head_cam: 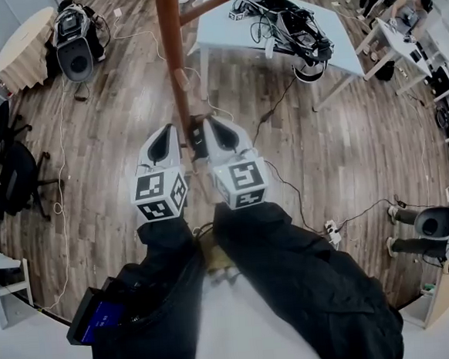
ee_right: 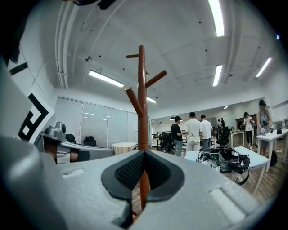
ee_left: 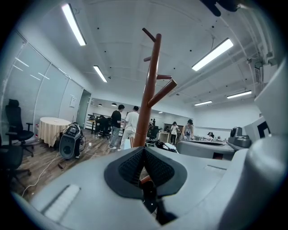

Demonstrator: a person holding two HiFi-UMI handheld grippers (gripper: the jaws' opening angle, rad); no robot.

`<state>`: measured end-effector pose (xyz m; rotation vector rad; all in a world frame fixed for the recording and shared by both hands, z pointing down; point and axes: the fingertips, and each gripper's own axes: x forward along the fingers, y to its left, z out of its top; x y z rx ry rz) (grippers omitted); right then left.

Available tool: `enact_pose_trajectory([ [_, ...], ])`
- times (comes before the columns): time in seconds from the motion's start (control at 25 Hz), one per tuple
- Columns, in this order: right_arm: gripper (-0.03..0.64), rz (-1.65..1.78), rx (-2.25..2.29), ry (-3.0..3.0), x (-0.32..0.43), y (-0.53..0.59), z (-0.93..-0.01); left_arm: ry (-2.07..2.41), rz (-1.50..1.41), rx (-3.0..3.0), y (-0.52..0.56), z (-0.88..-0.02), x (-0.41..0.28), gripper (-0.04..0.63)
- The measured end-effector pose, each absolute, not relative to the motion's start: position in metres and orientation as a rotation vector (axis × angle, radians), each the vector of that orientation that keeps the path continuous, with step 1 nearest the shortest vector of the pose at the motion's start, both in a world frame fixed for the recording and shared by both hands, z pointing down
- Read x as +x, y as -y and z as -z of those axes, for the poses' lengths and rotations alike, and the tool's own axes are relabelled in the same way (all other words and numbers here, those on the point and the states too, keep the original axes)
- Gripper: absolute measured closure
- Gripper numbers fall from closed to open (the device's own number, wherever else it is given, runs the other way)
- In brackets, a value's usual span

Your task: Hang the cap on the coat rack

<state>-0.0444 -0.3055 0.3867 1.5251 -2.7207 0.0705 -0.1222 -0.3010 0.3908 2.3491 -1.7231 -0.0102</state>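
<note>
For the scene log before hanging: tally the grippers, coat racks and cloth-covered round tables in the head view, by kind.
Grippers: 2, the left gripper and the right gripper
Coat rack: 1
Cloth-covered round table: 1
Total: 4

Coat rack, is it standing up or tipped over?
Standing upright. In the right gripper view the coat rack rises straight up from the floor, with its pegs angled upward.

The right hand-held gripper [ee_right: 143,157], jaws pressed together, points at the coat rack [ee_right: 142,90] (brown, upright).
</note>
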Motion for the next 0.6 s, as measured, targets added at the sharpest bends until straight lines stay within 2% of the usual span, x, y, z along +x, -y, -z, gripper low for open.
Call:
enact_pose_trajectory([
  [0.6, 0.624, -0.057, 1.554, 2.697, -0.0378, 0.3008, -0.3861, 1.686, 0.004, 2.362, 0.2984, -0.3933, -0.1138, 0.592],
])
